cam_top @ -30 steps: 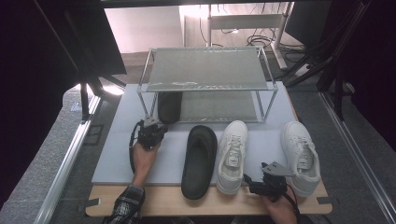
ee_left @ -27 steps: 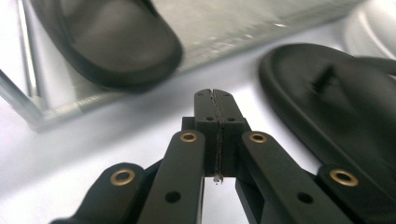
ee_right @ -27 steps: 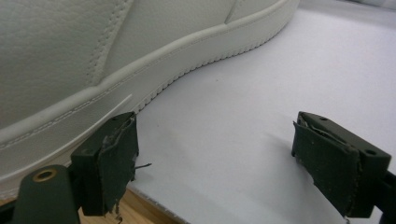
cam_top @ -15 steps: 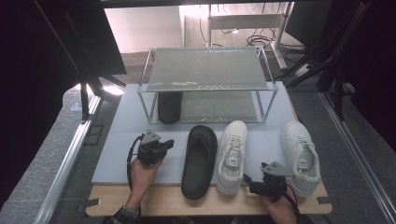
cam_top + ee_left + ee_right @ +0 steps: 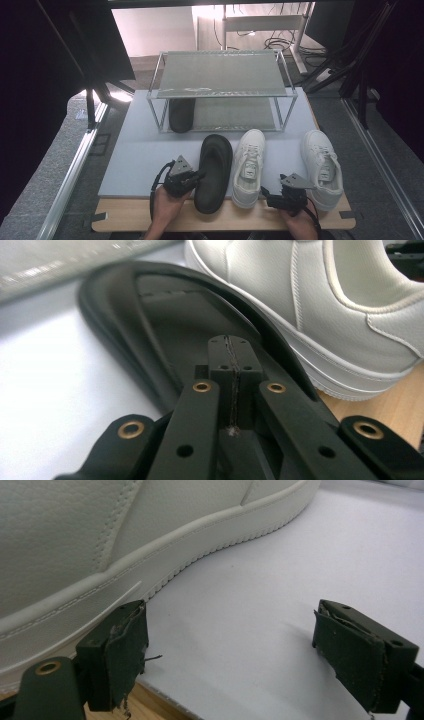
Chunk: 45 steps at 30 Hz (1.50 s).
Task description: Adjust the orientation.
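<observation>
Sneaker [image 5: 320,305] crowds black slipper [image 5: 165,325] beside pinched-together left tool [image 5: 235,372]; right tool [image 5: 240,645] gapes wide.

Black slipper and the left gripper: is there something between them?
Nothing visible. The left gripper, jaws shut, sits right at the black slipper, over its inner sole in the left gripper view. The white sneaker lies on the slipper's far side.
</observation>
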Tool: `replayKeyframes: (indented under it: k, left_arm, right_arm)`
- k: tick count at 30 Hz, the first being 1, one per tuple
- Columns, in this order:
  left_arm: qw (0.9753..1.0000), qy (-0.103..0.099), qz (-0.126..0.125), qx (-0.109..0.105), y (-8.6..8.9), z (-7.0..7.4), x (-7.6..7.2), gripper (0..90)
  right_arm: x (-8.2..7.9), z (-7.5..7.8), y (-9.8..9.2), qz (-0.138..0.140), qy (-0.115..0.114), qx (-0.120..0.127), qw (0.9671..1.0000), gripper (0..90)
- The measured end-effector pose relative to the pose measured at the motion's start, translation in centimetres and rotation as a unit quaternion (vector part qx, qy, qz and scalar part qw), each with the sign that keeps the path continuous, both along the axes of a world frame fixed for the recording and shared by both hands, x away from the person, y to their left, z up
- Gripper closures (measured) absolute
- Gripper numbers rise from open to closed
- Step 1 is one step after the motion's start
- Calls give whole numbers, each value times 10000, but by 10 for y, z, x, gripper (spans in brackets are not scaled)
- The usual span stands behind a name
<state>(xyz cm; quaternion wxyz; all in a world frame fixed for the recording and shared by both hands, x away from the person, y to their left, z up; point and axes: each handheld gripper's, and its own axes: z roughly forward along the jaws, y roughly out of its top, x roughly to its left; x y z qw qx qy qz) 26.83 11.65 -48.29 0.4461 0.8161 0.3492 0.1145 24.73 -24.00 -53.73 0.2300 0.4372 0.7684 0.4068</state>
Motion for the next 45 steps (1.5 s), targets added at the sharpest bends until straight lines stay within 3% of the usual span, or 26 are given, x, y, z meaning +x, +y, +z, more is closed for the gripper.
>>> replayKeyframes:
  k: [6, 9, 10, 23, 24, 27, 34, 38, 45]
  left_arm:
    - [9994, -33, 120, 314, -4, -11, 2, 898]
    - [9997, 7, 144, 199, 1, -13, 6, 899]
    - [9993, -39, 238, 285, 4, -13, 8, 898]
    - [9973, -67, 616, 386, 29, -17, 31, 899]
    - [9976, -55, 612, 305, 32, -18, 32, 899]
    - [9980, -15, 597, 218, 33, -18, 32, 899]
    - [9973, -266, 646, 226, 39, 0, 21, 895]
    - [9970, -236, 687, 257, 45, 5, 23, 831]
    - [9975, -36, 656, 245, 40, 0, 35, 702]
  right_arm:
    - [0, 0, 0, 5, 0, 3, 10000, 149]
    - [0, 0, 0, 7, 0, 2, 10000, 149]
    - [0, 0, 0, 7, 0, 3, 10000, 148]
    - [0, 0, 0, 8, 0, 3, 10000, 149]
    - [0, 0, 0, 10, 0, 3, 10000, 149]
    - [0, 0, 0, 11, 0, 4, 10000, 148]
    - [0, 0, 0, 13, -4, -2, 10000, 149]
    - [0, 0, 0, 12, 4, 1, 10000, 148]
    - [0, 0, 0, 12, 4, 2, 10000, 148]
